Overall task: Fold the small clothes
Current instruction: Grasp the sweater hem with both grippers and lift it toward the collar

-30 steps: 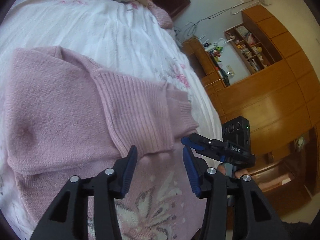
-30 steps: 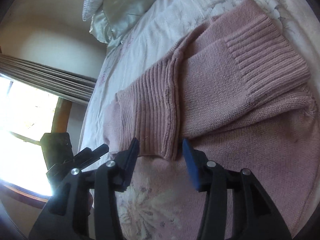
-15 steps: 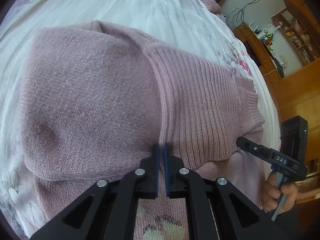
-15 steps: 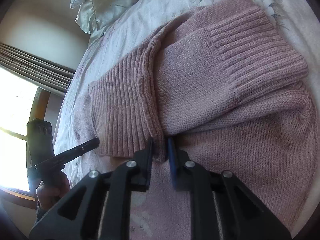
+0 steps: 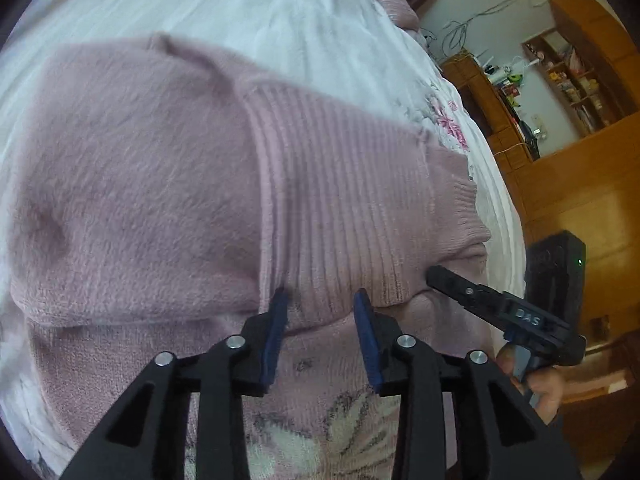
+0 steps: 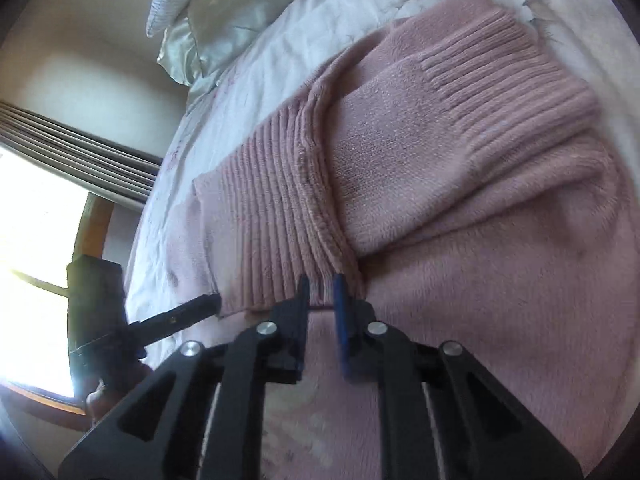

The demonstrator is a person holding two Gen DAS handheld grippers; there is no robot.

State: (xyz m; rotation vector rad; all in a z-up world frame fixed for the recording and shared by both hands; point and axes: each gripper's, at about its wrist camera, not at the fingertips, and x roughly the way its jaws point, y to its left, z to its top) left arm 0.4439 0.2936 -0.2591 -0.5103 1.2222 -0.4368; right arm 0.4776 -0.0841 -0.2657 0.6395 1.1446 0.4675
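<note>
Lying folded on the white floral bedsheet [image 5: 312,36], the pink knitted sweater [image 5: 132,184] fills most of both wrist views, its ribbed hem band [image 5: 344,200] doubled over the lower body panel.

Left gripper [image 5: 320,300]: fingers spread apart, holding nothing, blue pads to either side of the ribbed band's near edge, tips just at or above the fabric. Contact cannot be told from this view.

Right gripper [image 6: 322,292]: fingers drawn nearly together, a narrow gap showing between the pads, the seam ridge of the ribbed band [image 6: 276,216] just ahead of the tips. Whether any knit is pinched between them cannot be told; a thin dark line crosses the gap. A folded sleeve with ribbed cuff [image 6: 492,80] lies beyond and to the right of these fingers.

Each gripper shows in the other's view, low and off to the side, close to the hem edge.

Risks, as judgement:
- Thick, springy knit. A shallow pinch on the top layer alone would peel the fold open rather than carry it.
- One side gripping and the other open: any lift now would skew the hem and drag the sleeve out of place.
- Loose bedsheet underneath could bunch and get caught with the sweater.
</note>
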